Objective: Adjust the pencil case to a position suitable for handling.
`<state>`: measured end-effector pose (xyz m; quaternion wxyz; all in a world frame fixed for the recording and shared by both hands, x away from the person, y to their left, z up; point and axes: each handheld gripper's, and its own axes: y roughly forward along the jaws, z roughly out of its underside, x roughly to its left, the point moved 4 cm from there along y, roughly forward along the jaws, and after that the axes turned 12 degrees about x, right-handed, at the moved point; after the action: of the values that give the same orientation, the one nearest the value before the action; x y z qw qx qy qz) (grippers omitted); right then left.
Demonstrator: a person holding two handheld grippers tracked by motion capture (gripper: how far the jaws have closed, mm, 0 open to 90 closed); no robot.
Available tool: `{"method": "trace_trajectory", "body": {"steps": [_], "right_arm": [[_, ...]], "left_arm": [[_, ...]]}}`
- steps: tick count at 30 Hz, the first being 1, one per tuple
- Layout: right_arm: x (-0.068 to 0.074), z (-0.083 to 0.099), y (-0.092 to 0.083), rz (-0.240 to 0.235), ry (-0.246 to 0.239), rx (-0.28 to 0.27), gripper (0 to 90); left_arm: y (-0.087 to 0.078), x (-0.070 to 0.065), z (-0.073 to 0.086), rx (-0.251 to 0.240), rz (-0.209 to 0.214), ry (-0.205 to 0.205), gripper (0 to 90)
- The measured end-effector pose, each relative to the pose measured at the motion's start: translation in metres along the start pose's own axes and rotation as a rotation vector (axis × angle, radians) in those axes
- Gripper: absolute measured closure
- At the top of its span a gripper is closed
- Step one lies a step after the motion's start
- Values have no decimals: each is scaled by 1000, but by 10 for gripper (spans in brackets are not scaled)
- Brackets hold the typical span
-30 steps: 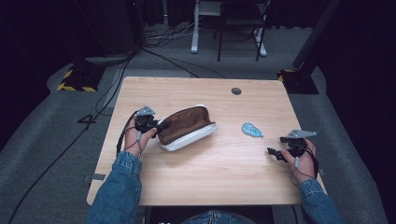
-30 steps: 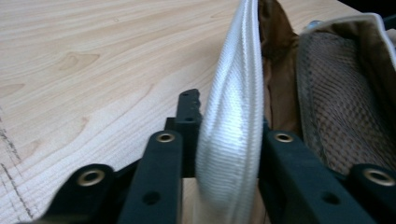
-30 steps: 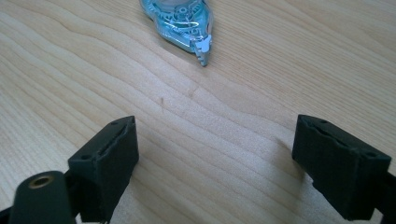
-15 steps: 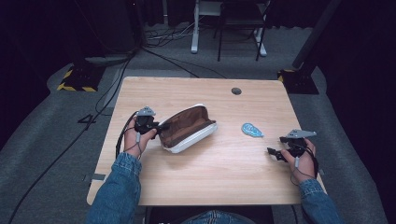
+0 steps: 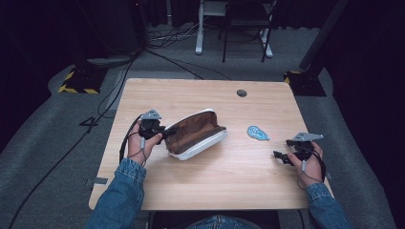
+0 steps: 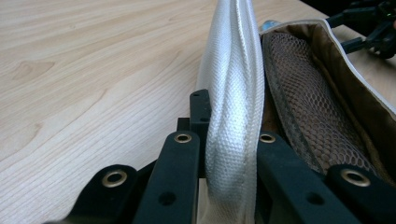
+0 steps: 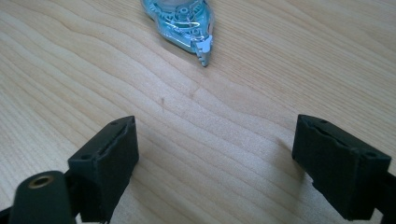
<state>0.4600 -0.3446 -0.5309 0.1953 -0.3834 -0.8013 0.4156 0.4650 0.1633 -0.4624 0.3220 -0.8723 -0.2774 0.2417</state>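
Note:
A white pouch with a brown lining [image 5: 196,134] lies open on its side at the table's middle. My left gripper [image 5: 165,134] is shut on the pouch's white edge [image 6: 231,116] at its left end, with the brown mesh pocket [image 6: 308,116] to the right of the jaws. A small blue correction-tape dispenser [image 5: 258,132] lies to the right of the pouch. In the right gripper view the blue dispenser [image 7: 184,23] lies ahead of my right gripper [image 7: 215,168], which is open with bare wood between its jaws. In the high view the right gripper [image 5: 282,150] rests near the table's right edge.
The wooden table [image 5: 215,191] has a round cable hole [image 5: 241,93] at the back. Cables and a yellow-black striped base [image 5: 76,81] lie on the grey floor to the left. A chair's legs [image 5: 243,28] stand behind the table.
The pouch has tipped slightly in my left gripper's hold, its opening turning a little more upward. The right gripper has stayed where it was.

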Motion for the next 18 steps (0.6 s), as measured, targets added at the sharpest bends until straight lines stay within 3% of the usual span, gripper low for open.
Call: {"method": "trace_trajectory", "body": {"steps": [4,11,18], "right_arm": [[0,0,0,-1,-1,0,146],[0,0,0,-2,-4,0,146],[0,0,0,-3,-6,0,146]], "left_arm": [[-4,-12,-3,-8,17,6,854],[-6,-29,-7,6,33,42,854],[-8,-51,-11,8,75,83,854]]}}
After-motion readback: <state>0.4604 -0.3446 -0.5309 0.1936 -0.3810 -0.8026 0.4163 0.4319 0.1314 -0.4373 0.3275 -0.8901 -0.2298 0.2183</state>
